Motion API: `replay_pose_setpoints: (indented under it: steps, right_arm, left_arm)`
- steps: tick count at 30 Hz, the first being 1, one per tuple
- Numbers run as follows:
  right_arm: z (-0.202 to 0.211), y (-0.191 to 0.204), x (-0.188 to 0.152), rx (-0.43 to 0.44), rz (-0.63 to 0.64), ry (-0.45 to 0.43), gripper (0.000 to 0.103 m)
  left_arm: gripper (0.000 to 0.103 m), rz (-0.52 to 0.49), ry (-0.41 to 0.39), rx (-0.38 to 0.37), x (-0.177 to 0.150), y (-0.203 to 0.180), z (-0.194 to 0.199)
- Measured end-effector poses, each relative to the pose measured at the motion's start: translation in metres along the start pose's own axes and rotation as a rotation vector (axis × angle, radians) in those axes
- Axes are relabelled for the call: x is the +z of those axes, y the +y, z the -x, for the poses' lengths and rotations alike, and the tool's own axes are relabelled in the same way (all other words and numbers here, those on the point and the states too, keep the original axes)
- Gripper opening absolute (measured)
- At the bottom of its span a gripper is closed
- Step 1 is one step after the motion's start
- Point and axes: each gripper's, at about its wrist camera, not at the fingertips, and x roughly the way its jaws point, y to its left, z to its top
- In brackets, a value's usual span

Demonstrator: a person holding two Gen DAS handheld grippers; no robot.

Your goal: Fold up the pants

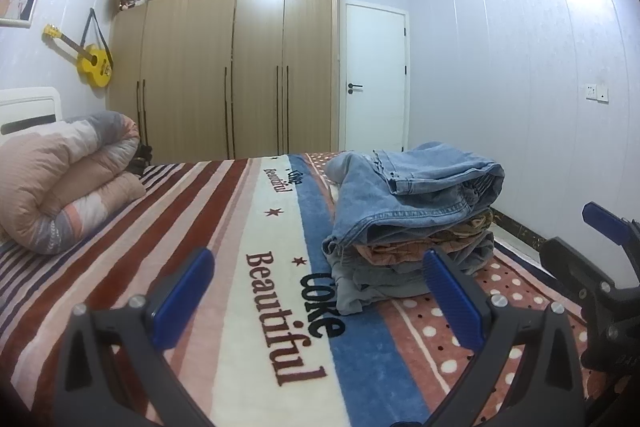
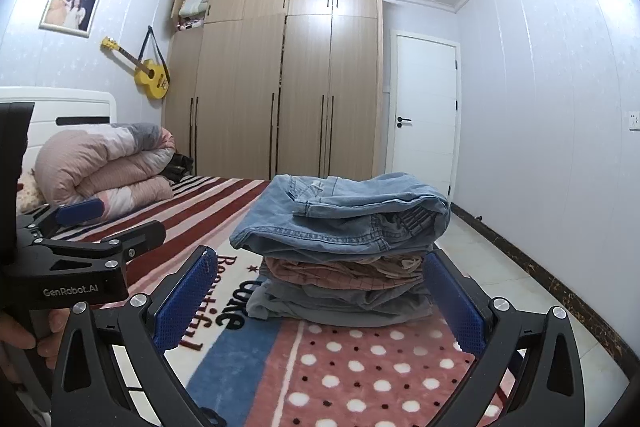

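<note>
A stack of folded pants sits on the striped blanket (image 1: 256, 267) of the bed. Light blue jeans (image 1: 416, 195) (image 2: 344, 215) lie on top, loosely folded. Under them are brownish checked pants (image 2: 344, 271) and grey pants (image 2: 340, 303). My left gripper (image 1: 316, 267) is open and empty, low over the blanket, just left of and in front of the stack. My right gripper (image 2: 318, 259) is open too; its blue pads (image 2: 452, 303) stand a little in front of the stack's lower layers, touching nothing. Each gripper shows in the other's view: right gripper (image 1: 580, 235), left gripper (image 2: 120, 219).
A rolled pink and grey duvet (image 1: 68, 179) lies at the head of the bed on the left. Beyond the bed stand a wooden wardrobe (image 1: 240, 67) and a white door (image 1: 374, 79). The bed's right edge drops to a tiled floor (image 2: 492, 267). A hand (image 2: 24, 331) holds the left gripper.
</note>
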Motion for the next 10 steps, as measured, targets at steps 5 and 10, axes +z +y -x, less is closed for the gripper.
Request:
replay_pose_setpoints:
  steps: [5, 10]
  right_arm:
    - [-0.0002, -0.0013, -0.0012, -0.001, -0.002, 0.004, 0.102]
    - [-0.0003, -0.0015, -0.0013, 0.000, -0.003, 0.004, 0.102]
  left_arm:
    - [0.102, 0.000, -0.001, 0.001, -0.0001, 0.0000, -0.0004]
    - [0.102, 0.000, -0.001, 0.006, -0.0003, 0.0010, -0.0014]
